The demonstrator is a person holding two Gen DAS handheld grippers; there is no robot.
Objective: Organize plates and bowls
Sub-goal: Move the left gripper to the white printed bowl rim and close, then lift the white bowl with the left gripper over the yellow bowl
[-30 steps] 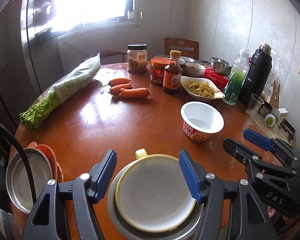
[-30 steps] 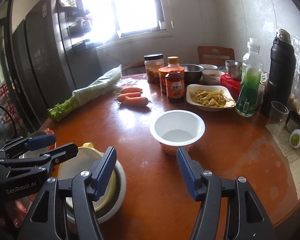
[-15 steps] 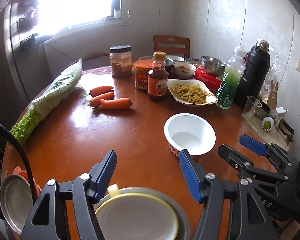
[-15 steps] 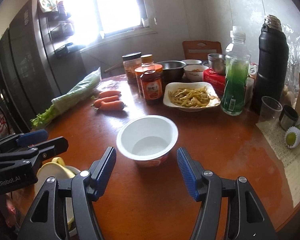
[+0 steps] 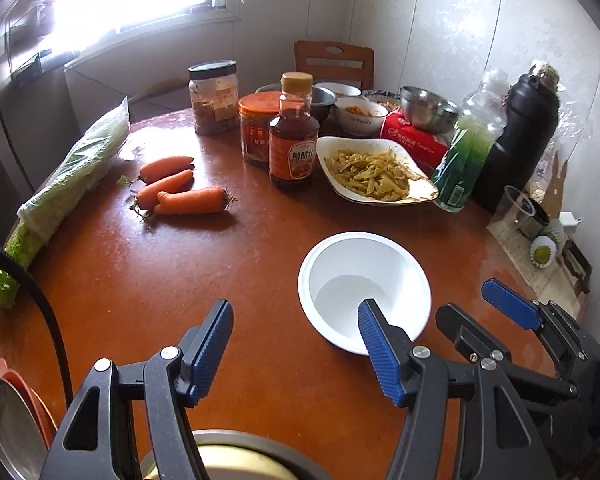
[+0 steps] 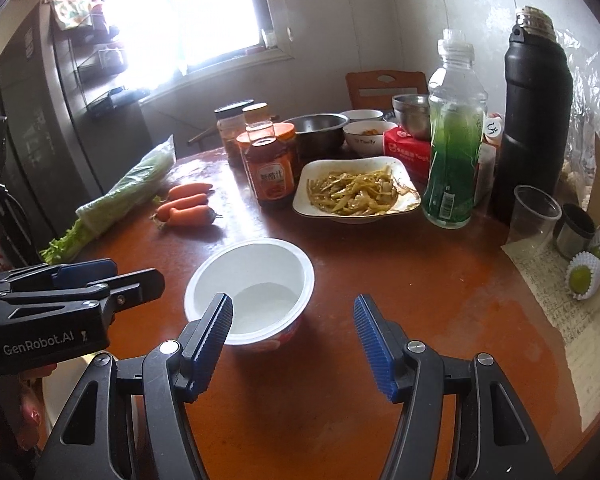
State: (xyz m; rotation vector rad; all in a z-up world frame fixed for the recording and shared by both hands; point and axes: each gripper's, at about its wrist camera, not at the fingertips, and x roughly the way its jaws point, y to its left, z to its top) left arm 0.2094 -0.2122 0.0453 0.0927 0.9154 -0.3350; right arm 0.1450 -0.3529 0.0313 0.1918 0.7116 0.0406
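Observation:
A white paper bowl with a red printed side [image 5: 364,284] [image 6: 252,284] stands empty on the brown round table. My left gripper [image 5: 296,340] is open and empty, its right finger in front of the bowl's near rim. My right gripper [image 6: 292,328] is open and empty, its left finger at the bowl's near left rim. A yellow-rimmed plate in a metal dish [image 5: 240,460] sits under my left gripper at the table's near edge. A metal plate on orange plates [image 5: 12,420] lies at the near left.
A white dish of yellow vegetables [image 5: 376,172], sauce bottle [image 5: 294,136], jars, carrots [image 5: 180,192], bagged celery [image 5: 68,176], green bottle [image 6: 454,140], black flask [image 6: 534,112], plastic cup [image 6: 534,212] and metal bowls [image 6: 316,128] crowd the far half.
Both grippers have moved forward toward the white bowl. The stacked yellow-rimmed plate has slid down to the bottom edge of the left view. Both stay open.

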